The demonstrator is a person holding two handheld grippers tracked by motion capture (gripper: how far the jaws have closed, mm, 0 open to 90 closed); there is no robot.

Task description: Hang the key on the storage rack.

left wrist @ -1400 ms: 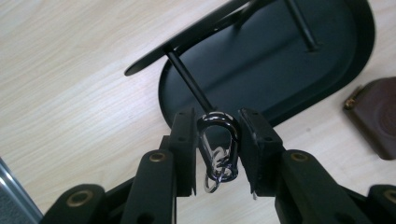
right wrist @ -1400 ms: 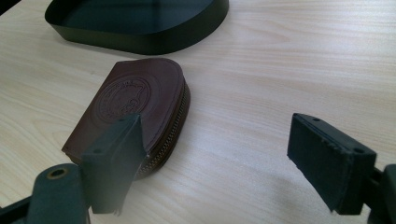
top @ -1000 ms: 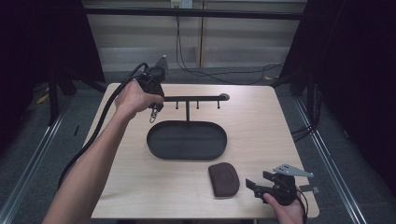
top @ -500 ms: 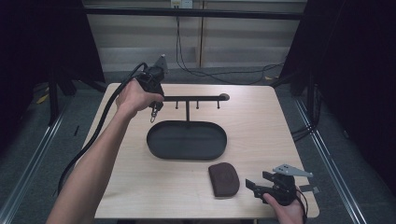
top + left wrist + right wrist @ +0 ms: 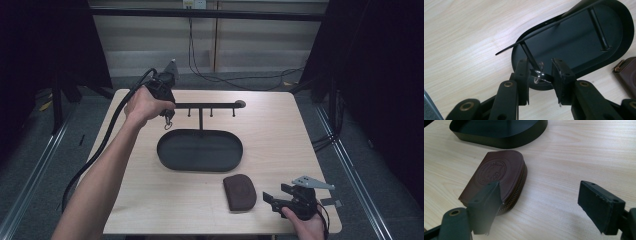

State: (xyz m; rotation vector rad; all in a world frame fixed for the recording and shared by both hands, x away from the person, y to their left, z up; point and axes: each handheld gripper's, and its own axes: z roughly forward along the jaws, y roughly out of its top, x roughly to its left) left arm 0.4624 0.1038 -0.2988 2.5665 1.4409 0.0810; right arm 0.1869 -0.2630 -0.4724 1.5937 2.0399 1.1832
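The left hand-held gripper (image 5: 540, 75) is clamped on a small metal key ring (image 5: 539, 75), held at the left end of the stand's crossbar (image 5: 207, 105) — a hook peg (image 5: 530, 56) stands just beyond the jaws, the bar's long axis running off to the right. The right hand-held gripper (image 5: 539, 207), jaws apart, rests on the tabletop (image 5: 280, 140) with the brown zip pouch (image 5: 496, 173) just ahead to its left — its embossed round seal unreadable.

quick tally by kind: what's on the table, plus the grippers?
Stand with oval tray: 1
Brown zip pouch: 1
Key ring, pinched in the left gripper: 1
Grippers: 2 (left, and right gripper open beside the pouch)
Total: 5
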